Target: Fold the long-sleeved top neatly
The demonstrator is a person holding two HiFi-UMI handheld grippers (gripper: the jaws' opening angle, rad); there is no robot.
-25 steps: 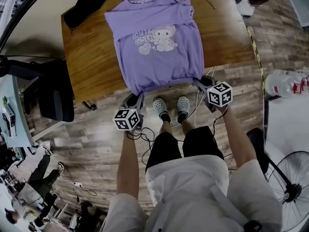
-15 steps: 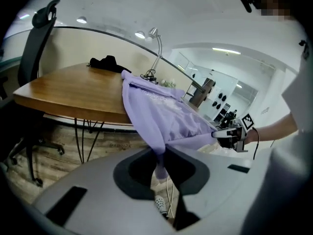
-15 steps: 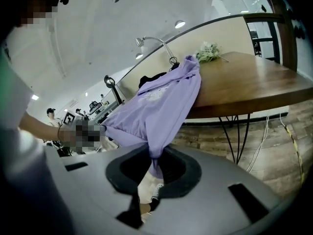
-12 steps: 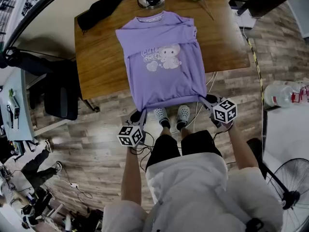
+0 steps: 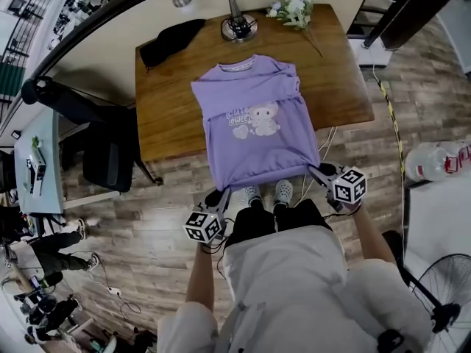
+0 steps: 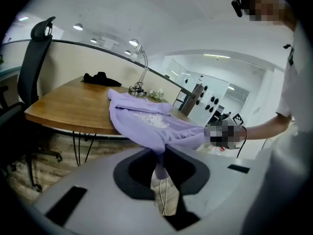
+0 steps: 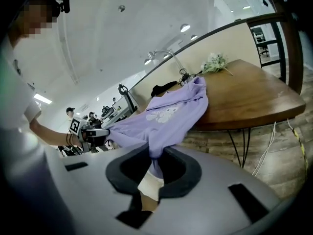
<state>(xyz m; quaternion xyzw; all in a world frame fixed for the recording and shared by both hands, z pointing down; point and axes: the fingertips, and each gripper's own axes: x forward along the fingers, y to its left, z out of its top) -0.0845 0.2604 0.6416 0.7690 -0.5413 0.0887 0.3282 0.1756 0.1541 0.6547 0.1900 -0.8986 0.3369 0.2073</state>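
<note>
A purple long-sleeved top (image 5: 257,123) with a cartoon print lies front up on the wooden table (image 5: 169,116), its sleeves folded in. Its hem is pulled off the near edge and stretched in the air. My left gripper (image 5: 223,195) is shut on the hem's left corner, and the purple cloth (image 6: 146,121) runs down between its jaws. My right gripper (image 5: 316,172) is shut on the right corner, where the cloth (image 7: 166,116) is pinched in the same way. Both grippers sit just off the table's near edge, on either side of the person's shoes (image 5: 265,191).
A desk lamp (image 5: 239,26), a black cloth (image 5: 171,39) and a bunch of flowers (image 5: 291,9) sit along the table's far edge. A black office chair (image 5: 107,157) stands at the left. A water jug (image 5: 434,160) and a fan (image 5: 441,307) are at the right.
Both grippers have risen with the hem and drawn back toward the person. The top has slid away from the lamp toward the table's near edge.
</note>
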